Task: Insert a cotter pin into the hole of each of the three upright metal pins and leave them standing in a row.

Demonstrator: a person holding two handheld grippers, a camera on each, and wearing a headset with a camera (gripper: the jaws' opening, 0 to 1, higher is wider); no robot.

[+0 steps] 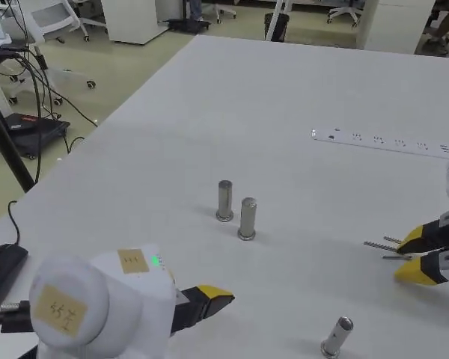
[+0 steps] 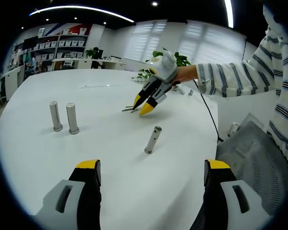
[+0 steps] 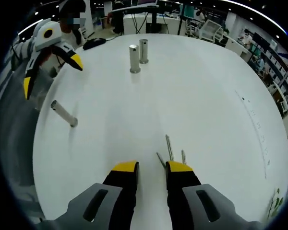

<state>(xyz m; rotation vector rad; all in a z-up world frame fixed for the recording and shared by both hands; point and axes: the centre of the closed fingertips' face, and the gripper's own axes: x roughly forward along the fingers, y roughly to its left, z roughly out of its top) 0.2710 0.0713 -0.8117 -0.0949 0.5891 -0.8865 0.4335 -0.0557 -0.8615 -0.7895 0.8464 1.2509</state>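
Two steel pins stand upright side by side mid-table. A third steel pin stands apart near the front edge and looks tilted in the left gripper view. Several thin cotter pins lie flat on the table. My right gripper hovers just behind them, open with nothing between its jaws; the cotter pins lie just ahead of its right jaw. My left gripper is wide open and empty, low at the front left, and faces the third pin.
A white power strip lies at the back right of the white table. A black mouse sits at the table's left edge. A person's striped sleeve reaches in behind the right gripper.
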